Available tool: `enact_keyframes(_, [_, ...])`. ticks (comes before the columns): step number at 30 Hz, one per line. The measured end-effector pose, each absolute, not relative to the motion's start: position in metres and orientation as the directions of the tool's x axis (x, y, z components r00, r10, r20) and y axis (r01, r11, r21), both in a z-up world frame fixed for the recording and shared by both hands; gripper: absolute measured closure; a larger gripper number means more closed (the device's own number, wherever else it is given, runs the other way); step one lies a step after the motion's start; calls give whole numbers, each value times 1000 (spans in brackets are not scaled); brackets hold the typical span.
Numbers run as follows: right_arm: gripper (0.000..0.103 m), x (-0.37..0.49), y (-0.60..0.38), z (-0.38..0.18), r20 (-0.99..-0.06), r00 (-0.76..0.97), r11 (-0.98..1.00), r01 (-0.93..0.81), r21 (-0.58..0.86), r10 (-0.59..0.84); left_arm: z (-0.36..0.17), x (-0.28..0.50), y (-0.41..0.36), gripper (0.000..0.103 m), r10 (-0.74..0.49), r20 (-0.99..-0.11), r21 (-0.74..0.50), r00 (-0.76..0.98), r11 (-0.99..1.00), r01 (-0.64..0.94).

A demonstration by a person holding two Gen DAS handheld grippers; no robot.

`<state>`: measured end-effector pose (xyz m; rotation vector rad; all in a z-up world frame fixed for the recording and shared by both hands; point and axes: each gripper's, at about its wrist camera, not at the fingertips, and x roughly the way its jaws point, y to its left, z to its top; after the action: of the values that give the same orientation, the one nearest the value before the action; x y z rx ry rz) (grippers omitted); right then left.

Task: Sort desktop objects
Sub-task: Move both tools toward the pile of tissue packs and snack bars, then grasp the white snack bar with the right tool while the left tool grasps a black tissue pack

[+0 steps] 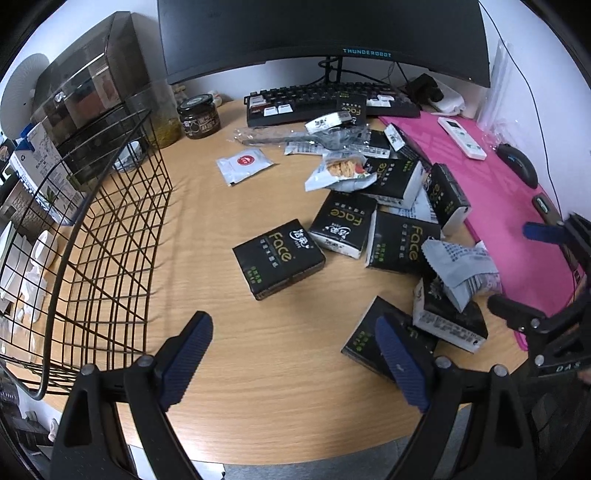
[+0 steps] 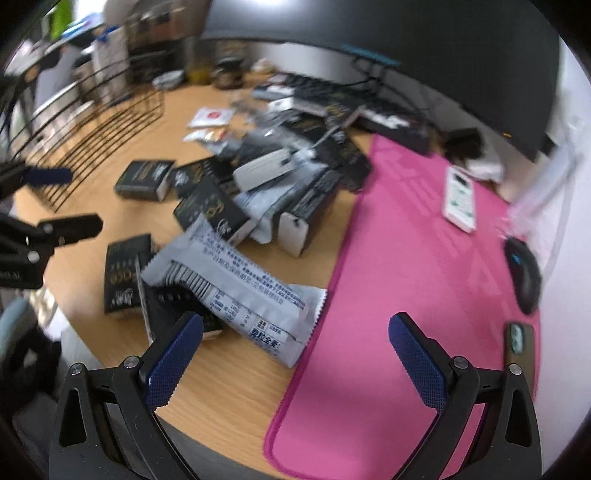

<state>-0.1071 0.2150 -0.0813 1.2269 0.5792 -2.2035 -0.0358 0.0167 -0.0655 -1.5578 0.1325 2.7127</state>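
Observation:
Several black "Face" tissue packs (image 1: 279, 256) lie scattered on the wooden desk, mixed with grey snack wrappers (image 1: 461, 271) and a white sachet (image 1: 243, 164). My left gripper (image 1: 295, 354) is open and empty above the desk's near edge, between the wire basket (image 1: 107, 258) and the packs. My right gripper (image 2: 295, 354) is open and empty, just behind a grey snack wrapper (image 2: 236, 291) that lies over tissue packs (image 2: 125, 273) at the edge of the pink mat (image 2: 399, 295). The right gripper also shows at the right edge of the left wrist view (image 1: 532, 273).
A monitor (image 1: 325, 33), a keyboard (image 1: 325, 101) and a dark jar (image 1: 199, 116) stand at the back. A white remote (image 1: 461, 138), a black mouse (image 1: 517, 164) and a phone (image 2: 519, 345) lie on the pink mat. Boxes stand left of the basket.

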Motion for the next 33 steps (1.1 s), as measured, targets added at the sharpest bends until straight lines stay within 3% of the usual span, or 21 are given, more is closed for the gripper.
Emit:
enact_keyframes(5, [2, -119, 204, -93, -859, -409, -696, 713, -89, -309, -68, -40, 18, 13, -33, -867, 66, -497, -997, -50])
enact_keyframes(7, [10, -124, 200, -97, -859, -376, -677, 735, -49, -346, -69, -41, 17, 13, -38, -867, 70, -496, -996, -47])
enact_keyframes(9, [38, -126, 196, -100, -861, -348, -667, 745, -14, -371, -70, -43, 16, 13, -38, -869, 70, -493, -997, -46])
enact_keyframes(15, [65, -124, 188, -111, -878, -324, -685, 729, 6, -352, -74, -44, 17, 13, -38, -876, 79, -481, -995, -64])
enact_keyframes(23, [65, -103, 199, -86, -874, -341, -745, 666, 36, -347, -81, -37, 27, 13, -5, -916, 52, -402, -993, -106])
enact_keyframes(29, [65, -90, 192, -84, -876, -432, -759, 638, -130, -213, -86, -31, 30, 13, -88, -921, 142, -380, -983, -117])
enact_keyframes(33, [65, -88, 184, -96, -889, -403, -741, 660, -119, -216, -91, -32, 29, 13, -125, -920, 178, -371, -978, -111])
